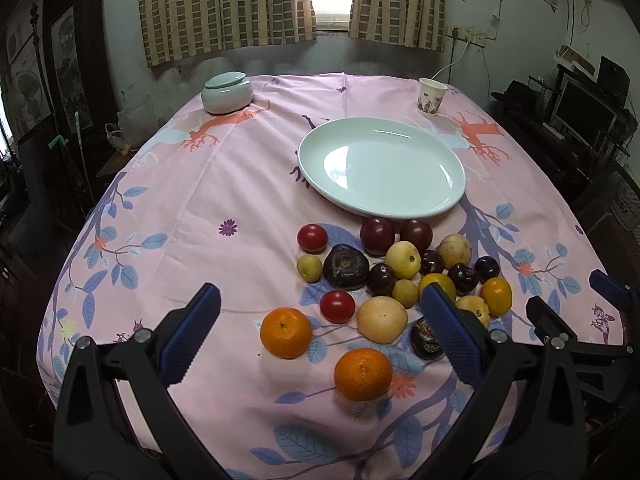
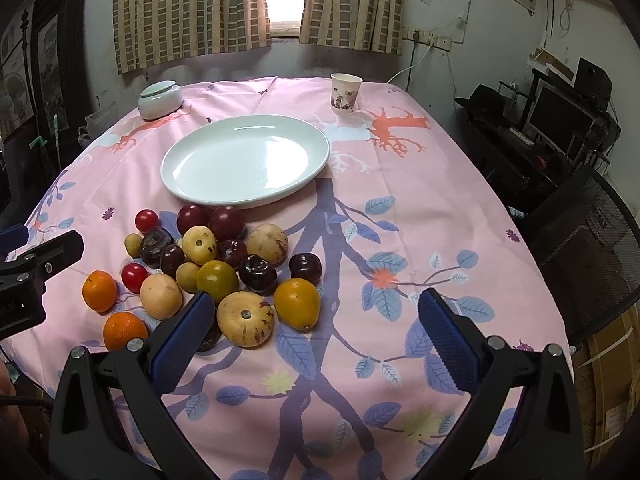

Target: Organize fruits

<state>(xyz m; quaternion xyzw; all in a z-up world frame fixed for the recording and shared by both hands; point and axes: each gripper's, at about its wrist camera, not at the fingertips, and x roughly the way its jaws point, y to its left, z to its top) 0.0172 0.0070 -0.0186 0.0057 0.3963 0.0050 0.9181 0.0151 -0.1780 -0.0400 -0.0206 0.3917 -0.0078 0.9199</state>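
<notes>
Room: dim, checked curtains (image 1: 224,8) at back w/ bright window gap; pink leaf-print tablecloth (image 1: 192,200) covers the table.
L jaws: my left gripper (image 1: 320,334) is spread wide, blue pads, nothing between them; hangs over near edge of cloth.
Under L jaws: two oranges, one (image 1: 286,332) farther, one (image 1: 363,374) nearer me; a red tomato (image 1: 337,306) and pale round fruit (image 1: 382,319) just beyond, touching or nearly so.
R jaws: my right gripper (image 2: 316,336) also wide, holding nothing; bare cloth between the fingers.
By R's left finger: speckled pale fruit (image 2: 245,319) and yellow-orange fruit (image 2: 297,303) side by side, just past the tip.
Fruit pile: rest of the fruits (image 2: 208,248) sit clustered on the cloth, dark plums, yellow and pale ones, small tan ones, a 2nd tomato; none on the plate.
Plate: white oval plate (image 2: 192,184) lies behind the pile, near edge close to the two far plums; can't tell if touching.
Far end: lidded white bowl (image 1: 227,92) back left, paper cup (image 1: 431,95) back right, well apart.
Right side: monitor (image 2: 560,120) on dark shelving, mesh chair (image 2: 592,248) beside table.
</notes>
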